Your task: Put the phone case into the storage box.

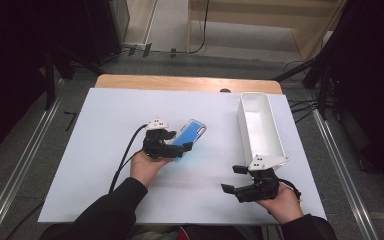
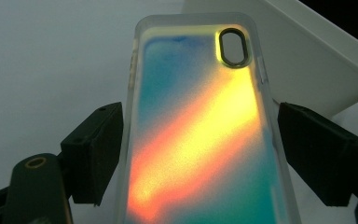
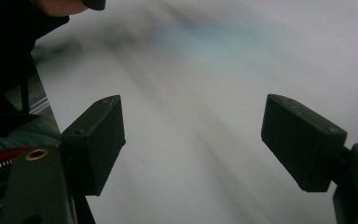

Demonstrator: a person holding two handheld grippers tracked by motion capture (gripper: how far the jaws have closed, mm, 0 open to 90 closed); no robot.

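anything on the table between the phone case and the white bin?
Nothing: in the high view, bare white table separates the phone case from the white bin.

I see the left gripper (image 1: 176, 146) held mid-table, jaws clamped, pointing right. The right gripper (image 1: 235, 180) sits low near my right forearm, jaws spread wide, pointing left.

A clear-rimmed phone case with an iridescent blue, orange and yellow back (image 2: 200, 135) is lying lengthwise between the jaws of the left gripper (image 1: 172, 146), its oval camera cutout at the far end, sitting just above the white table mat (image 1: 105, 150) near its middle
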